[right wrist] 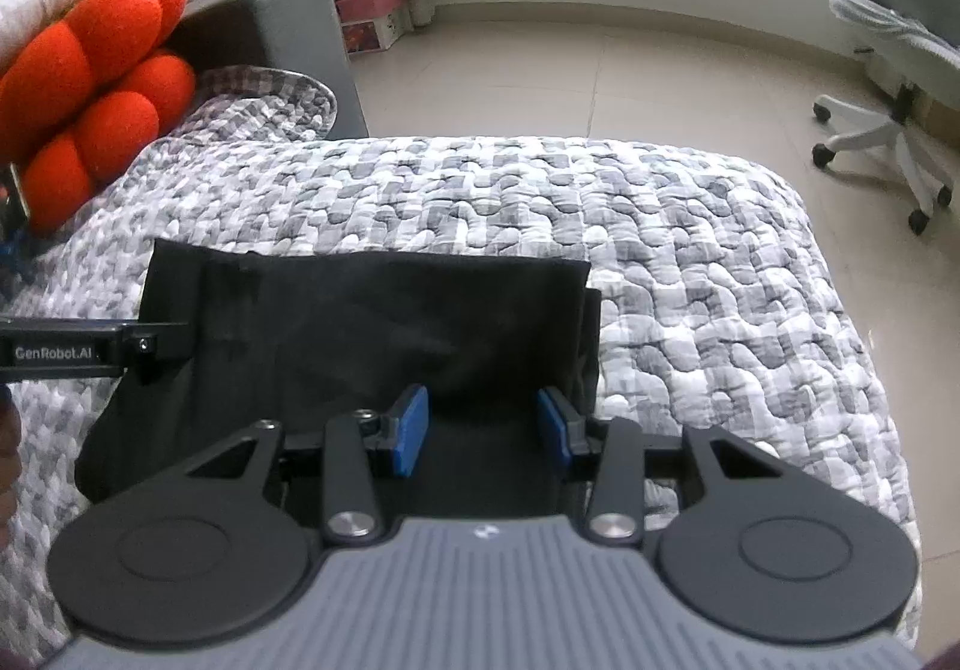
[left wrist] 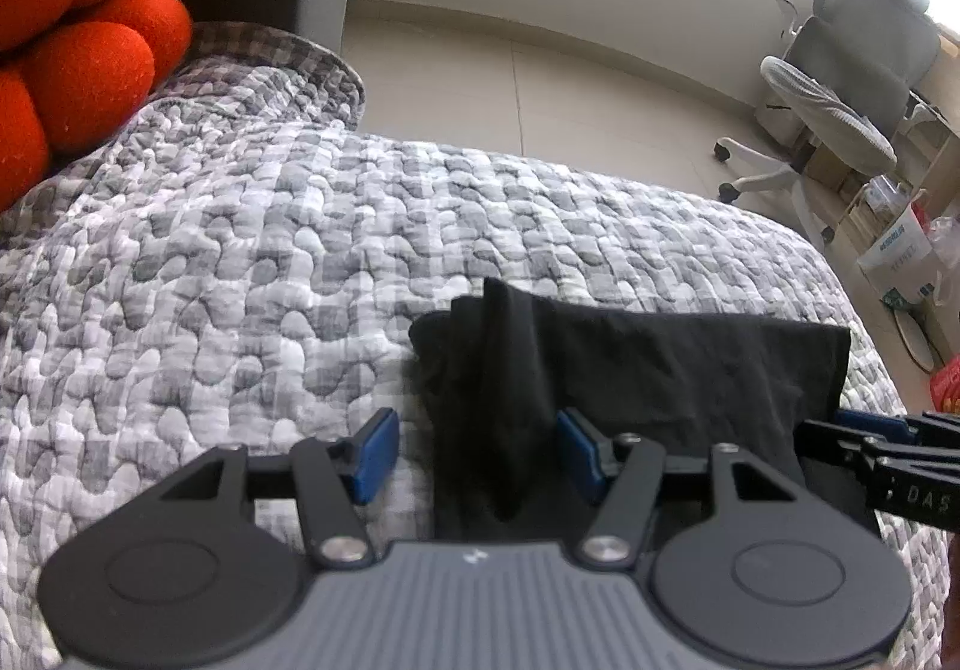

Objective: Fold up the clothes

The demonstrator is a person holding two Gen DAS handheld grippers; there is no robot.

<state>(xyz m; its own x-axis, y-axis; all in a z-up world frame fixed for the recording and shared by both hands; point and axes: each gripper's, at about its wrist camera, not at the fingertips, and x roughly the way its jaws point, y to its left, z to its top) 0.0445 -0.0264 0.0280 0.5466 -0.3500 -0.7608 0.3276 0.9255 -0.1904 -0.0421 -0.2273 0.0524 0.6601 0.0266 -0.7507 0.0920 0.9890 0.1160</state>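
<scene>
Our left tool and right tool both gape open over the folded black cloth; left tool's side reads "GenRobot.AI".

A black garment lies folded into a rough rectangle near the bed's near edge, its left end bunched

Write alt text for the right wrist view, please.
The right tool, jaws open, sits over the near edge of a folded black garment on a grey-and-white quilted bed. The left tool reaches in from the left; an orange cushion lies behind.
</scene>
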